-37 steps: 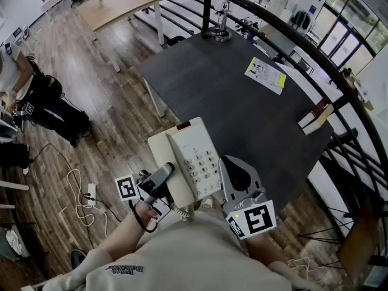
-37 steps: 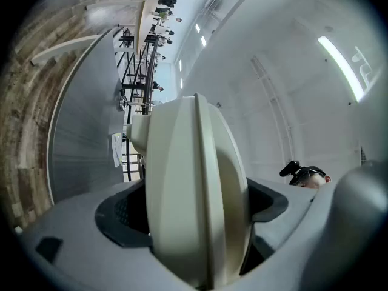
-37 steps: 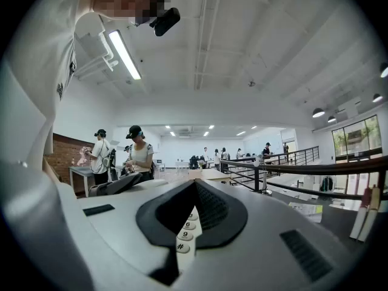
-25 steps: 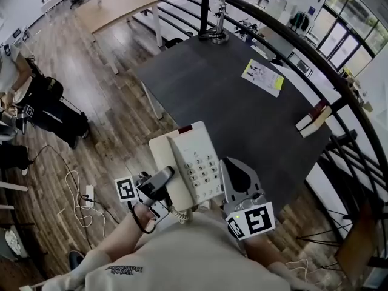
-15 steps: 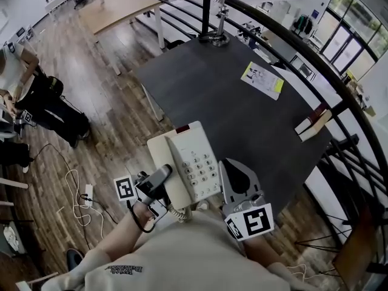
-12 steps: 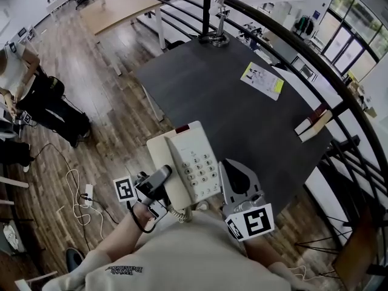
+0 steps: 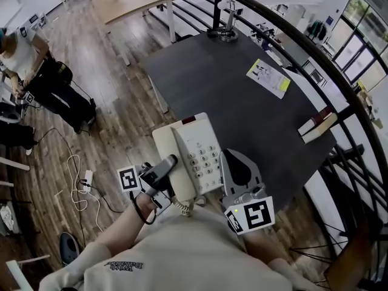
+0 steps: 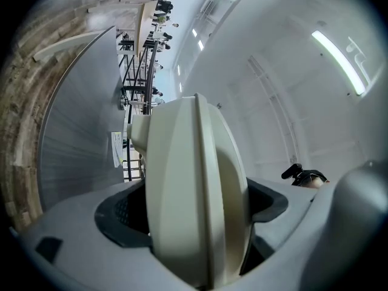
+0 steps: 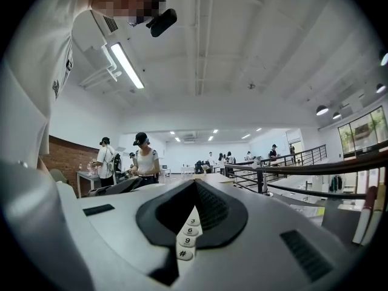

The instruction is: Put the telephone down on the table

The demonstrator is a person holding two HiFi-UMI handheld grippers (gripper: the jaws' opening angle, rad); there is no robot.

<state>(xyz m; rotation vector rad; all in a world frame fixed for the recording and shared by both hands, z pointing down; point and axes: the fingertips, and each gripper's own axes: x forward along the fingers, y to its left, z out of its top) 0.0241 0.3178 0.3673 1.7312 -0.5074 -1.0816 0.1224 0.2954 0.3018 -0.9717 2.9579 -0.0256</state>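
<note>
A cream push-button telephone (image 7: pixel 193 156), its handset lying on its left side, is held in the air over the near left corner of the dark table (image 7: pixel 242 96). My left gripper (image 7: pixel 167 167) is shut on its handset side, and in the left gripper view the cream body (image 8: pixel 194 193) fills the gap between the jaws. My right gripper (image 7: pixel 233 170) is shut on the telephone's right edge. In the right gripper view the keypad keys (image 9: pixel 185 240) show between the jaws. The coiled cord (image 7: pixel 183 207) hangs at the near end.
On the table lie a white and yellow sheet (image 7: pixel 267 77), stacked books (image 7: pixel 316 123) at the right edge and a lamp base (image 7: pixel 225 34) at the far end. A black railing (image 7: pixel 339 80) curves past the table's right. Cables (image 7: pixel 76 174) and a standing person (image 7: pixel 36 71) are on the wooden floor to the left.
Both grippers stay shut on the telephone, which has shifted slightly forward towards the table. The person on the floor at left has moved further into view.
</note>
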